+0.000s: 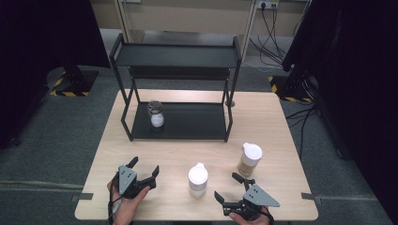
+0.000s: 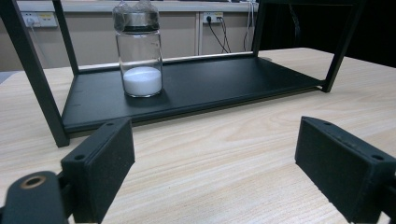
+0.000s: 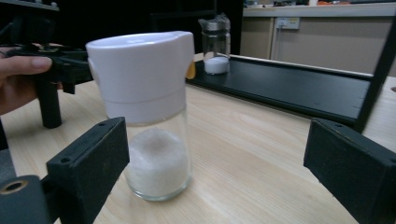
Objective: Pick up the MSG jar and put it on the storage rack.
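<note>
Your right gripper [image 1: 231, 188] approaches the jar [image 3: 148, 116], fingers open beside it, left gripper [image 1: 143, 170] open; next, close around it.

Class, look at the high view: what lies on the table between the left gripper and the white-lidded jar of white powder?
Nothing: between the left gripper and the white-lidded jar the table is bare wood, as the high view shows.
</note>
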`<action>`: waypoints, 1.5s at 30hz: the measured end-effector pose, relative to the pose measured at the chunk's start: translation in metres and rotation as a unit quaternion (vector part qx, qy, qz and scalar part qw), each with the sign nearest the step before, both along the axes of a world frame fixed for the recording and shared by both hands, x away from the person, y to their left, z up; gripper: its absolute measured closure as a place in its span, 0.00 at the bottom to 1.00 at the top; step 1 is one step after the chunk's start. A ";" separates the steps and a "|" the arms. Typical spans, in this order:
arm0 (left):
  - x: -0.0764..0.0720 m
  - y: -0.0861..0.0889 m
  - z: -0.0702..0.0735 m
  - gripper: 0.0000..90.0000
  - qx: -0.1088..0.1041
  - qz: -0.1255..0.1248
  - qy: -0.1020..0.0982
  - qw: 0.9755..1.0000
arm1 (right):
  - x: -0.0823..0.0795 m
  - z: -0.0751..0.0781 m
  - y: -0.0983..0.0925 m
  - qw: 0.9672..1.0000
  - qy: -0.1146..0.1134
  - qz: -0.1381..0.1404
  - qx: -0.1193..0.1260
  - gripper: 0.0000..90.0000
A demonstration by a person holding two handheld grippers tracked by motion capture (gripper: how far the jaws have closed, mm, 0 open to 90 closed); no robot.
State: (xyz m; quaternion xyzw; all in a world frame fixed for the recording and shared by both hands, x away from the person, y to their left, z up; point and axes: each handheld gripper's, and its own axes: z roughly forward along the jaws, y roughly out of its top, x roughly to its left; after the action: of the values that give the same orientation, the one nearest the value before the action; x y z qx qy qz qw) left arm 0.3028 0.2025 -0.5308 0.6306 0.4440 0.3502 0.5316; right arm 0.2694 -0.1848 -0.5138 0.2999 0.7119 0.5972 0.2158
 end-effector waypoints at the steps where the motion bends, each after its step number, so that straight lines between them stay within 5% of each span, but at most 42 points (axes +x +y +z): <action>1: 0.000 0.000 0.000 0.13 -0.001 0.000 0.000 1.000 | 0.000 0.001 0.002 1.000 -0.001 0.004 0.000 0.08; 20: 0.000 -0.001 0.000 0.13 0.002 0.000 -0.003 1.000 | 0.005 0.000 0.045 0.998 -0.005 0.062 -0.020 0.12; 45: -0.001 -0.002 0.000 0.13 0.008 -0.004 -0.005 1.000 | 0.021 -0.005 0.069 0.996 -0.014 0.071 -0.053 0.33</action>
State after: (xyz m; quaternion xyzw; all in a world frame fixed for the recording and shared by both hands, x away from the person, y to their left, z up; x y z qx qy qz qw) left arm 0.3022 0.2008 -0.5308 0.6348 0.4363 0.3550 0.5297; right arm 0.2902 -0.1160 -0.5187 0.2282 0.7590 0.5764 0.1989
